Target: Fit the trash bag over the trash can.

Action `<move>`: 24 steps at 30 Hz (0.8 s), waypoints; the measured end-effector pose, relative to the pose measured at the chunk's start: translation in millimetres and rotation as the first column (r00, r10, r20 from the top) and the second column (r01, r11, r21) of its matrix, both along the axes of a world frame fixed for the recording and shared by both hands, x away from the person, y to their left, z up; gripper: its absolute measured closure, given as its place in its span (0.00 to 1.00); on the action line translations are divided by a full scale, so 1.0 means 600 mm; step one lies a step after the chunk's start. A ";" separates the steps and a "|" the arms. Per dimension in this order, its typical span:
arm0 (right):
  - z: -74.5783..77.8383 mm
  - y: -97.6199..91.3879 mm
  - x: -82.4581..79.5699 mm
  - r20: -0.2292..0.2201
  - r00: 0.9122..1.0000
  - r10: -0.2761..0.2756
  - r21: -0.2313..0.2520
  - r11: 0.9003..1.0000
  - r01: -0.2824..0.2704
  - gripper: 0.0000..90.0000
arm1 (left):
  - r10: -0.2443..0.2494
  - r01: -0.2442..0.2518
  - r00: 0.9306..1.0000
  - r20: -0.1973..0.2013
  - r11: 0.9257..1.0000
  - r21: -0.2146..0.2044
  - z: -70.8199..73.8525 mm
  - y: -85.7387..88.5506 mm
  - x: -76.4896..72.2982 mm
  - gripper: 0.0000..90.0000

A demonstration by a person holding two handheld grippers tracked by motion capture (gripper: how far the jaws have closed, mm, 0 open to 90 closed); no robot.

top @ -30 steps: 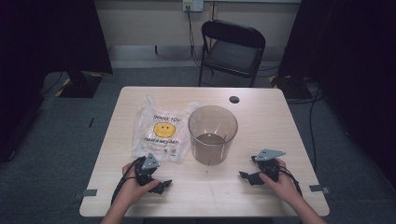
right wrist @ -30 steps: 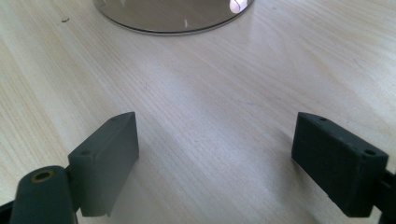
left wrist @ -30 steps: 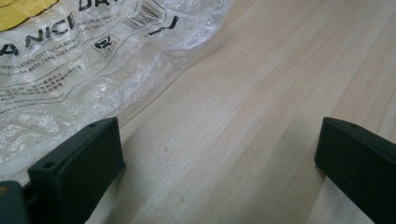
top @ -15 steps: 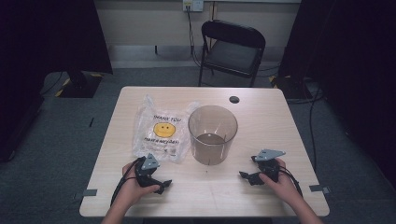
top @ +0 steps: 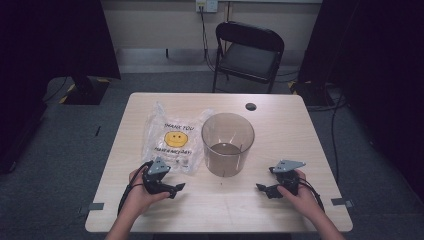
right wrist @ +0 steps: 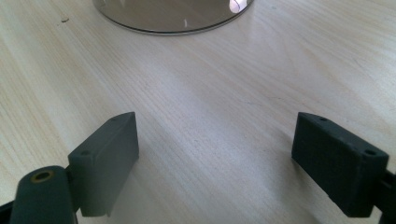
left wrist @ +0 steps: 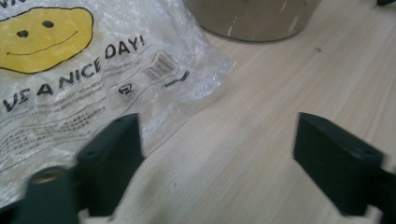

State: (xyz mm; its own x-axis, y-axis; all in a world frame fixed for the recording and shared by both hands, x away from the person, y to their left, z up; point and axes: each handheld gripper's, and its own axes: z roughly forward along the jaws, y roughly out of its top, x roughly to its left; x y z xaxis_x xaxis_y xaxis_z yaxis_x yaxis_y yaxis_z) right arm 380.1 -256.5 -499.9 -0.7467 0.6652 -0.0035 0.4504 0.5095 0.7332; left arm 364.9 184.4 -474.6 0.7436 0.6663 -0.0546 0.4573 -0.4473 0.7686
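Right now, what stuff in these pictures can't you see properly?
- Plastic bag, high view: the small print under the smiley is too small to read.
- Plastic bag, left gripper view: the picture's left and top edges cut off the words, and the left claw, its jaws just closing a bit on nothing, covers one corner.
- Clear bin, right gripper view: the top edge cuts off everything above its base.
- Dark round thing, high view: too small to tell.

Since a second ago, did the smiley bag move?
No. The smiley bag lies in the same spot beside the clear bin, on the table.
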 end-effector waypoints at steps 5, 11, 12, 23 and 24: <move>0.000 0.000 0.000 -0.001 1.000 0.000 0.001 1.000 0.000 0.16 | 0.014 -0.014 1.000 -0.002 1.000 0.004 0.005 -0.014 0.029 0.17; 0.000 0.000 0.000 -0.001 1.000 0.000 0.000 1.000 0.000 0.16 | 0.006 -0.005 1.000 -0.021 1.000 0.023 -0.004 -0.034 0.060 0.19; 0.000 0.000 0.000 0.000 1.000 0.000 0.000 1.000 0.000 0.16 | 0.011 -0.011 1.000 -0.024 1.000 0.022 -0.005 -0.034 0.066 0.20; 0.000 0.000 0.000 0.000 1.000 0.000 0.000 1.000 0.000 0.16 | 0.177 -0.173 0.982 -0.072 0.984 0.052 -0.016 0.031 0.088 0.22; 0.000 0.000 0.000 0.000 1.000 0.000 0.000 1.000 0.000 0.16 | 0.185 -0.182 0.980 -0.077 0.982 0.052 -0.021 0.033 0.087 0.22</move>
